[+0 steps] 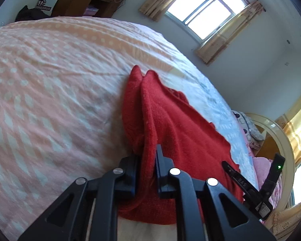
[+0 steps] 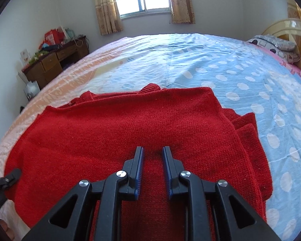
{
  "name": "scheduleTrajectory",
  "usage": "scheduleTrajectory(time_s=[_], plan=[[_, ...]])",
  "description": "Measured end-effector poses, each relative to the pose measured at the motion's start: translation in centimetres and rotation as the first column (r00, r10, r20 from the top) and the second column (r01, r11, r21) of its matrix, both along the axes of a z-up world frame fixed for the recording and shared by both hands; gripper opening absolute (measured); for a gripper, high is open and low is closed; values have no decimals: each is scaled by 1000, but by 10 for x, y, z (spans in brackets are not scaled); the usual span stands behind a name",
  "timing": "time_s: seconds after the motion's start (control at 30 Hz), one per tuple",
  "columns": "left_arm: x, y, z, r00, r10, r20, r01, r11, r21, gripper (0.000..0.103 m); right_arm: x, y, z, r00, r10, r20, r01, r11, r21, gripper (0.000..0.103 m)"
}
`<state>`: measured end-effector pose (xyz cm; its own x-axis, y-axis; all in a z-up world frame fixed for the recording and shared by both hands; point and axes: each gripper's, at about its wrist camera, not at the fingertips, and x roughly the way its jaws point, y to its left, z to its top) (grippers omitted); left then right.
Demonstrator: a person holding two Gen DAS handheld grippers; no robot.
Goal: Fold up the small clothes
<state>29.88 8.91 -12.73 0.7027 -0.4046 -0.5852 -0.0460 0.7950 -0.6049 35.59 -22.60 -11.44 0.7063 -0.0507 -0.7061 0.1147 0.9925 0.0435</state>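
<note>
A red knitted sweater (image 2: 110, 132) lies spread on the bed, with folded layers bunched along its right side. My right gripper (image 2: 153, 150) sits at its near edge, jaws close together, pinching a raised strip of knit. In the left wrist view the sweater (image 1: 170, 124) rises as a lifted ridge from the bed. My left gripper (image 1: 147, 156) is shut on that fold at the sweater's left edge, the red fabric squeezed between both pads. One of its fingers (image 2: 14, 173) shows at the lower left of the right wrist view.
The bedspread (image 2: 230, 70) is blue with white dots on the right and peach-pink (image 1: 50, 90) on the left. A wooden desk (image 2: 50, 64) stands by the far left wall. Pillows (image 2: 275, 44) and a headboard (image 2: 287, 30) are at the right.
</note>
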Motion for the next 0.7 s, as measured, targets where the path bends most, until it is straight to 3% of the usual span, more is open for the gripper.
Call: scheduleTrajectory(time_s=[0.1,0.13,0.17,0.23,0.3,0.4,0.57,0.67,0.7], plan=[[-6,2,6,999,-2,35,2,1000,2,14,0,15,23,997,79,24,-81,994,74,21],[-6,2,6,999,0,41,0,1000,2,14,1,21,32,994,105,40,-109,988,112,30],[-6,1,5,999,4,43,-4,1000,-1,14,3,29,41,990,130,52,-136,981,141,51],[-7,0,3,999,7,44,-7,1000,-12,14,15,54,57,974,219,56,-226,954,196,78],[-7,0,1,999,16,50,-15,1000,-23,14,32,88,64,946,325,24,-323,925,201,78],[-9,2,-2,998,28,52,-25,998,-53,14,55,143,56,889,454,-57,-443,886,137,78],[-10,8,-13,999,36,21,-34,997,-65,15,85,199,25,819,550,-163,-539,835,112,78],[-10,12,-18,999,37,20,-35,995,-93,15,93,229,2,765,588,-262,-602,798,34,78],[-10,11,-18,999,34,23,-32,996,-86,14,93,236,-3,760,586,-280,-613,790,-10,78]])
